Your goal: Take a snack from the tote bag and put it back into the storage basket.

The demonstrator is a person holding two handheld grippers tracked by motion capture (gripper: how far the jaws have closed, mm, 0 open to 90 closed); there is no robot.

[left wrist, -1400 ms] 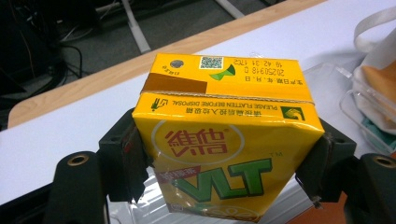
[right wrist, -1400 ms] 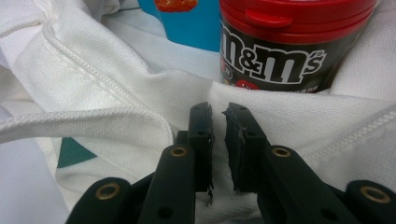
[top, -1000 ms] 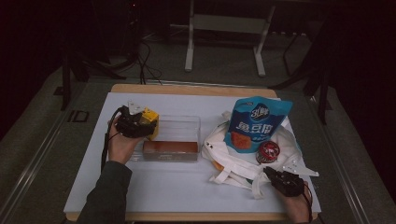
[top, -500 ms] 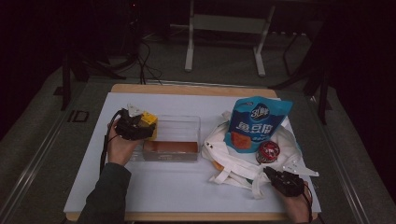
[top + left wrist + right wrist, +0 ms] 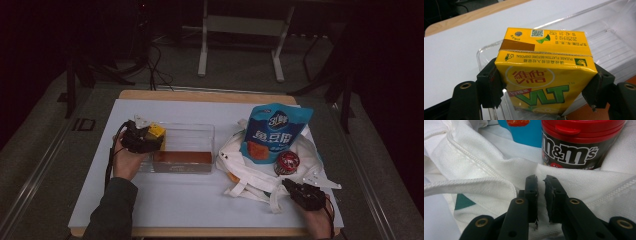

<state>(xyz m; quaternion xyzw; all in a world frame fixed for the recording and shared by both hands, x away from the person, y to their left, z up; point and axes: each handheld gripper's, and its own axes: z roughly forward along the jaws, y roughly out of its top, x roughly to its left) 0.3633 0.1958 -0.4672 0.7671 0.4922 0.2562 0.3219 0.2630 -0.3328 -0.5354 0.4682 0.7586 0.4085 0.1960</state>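
Observation:
My left gripper is shut on a yellow lemon-tea carton, one jaw on each narrow side. It holds the carton over the left end of a clear plastic box. An orange-brown pack lies in the box along its near wall. At the right, a white cloth bag lies open with a blue snack pouch and a red-lidded M&M's jar on it. My right gripper sits at the bag's near edge, its jaws almost together on a fold of the white cloth, just below the jar.
A white mat covers the wooden table. The bag's straps trail toward the front edge. Beyond the table stand a metal frame's legs and floor cables.

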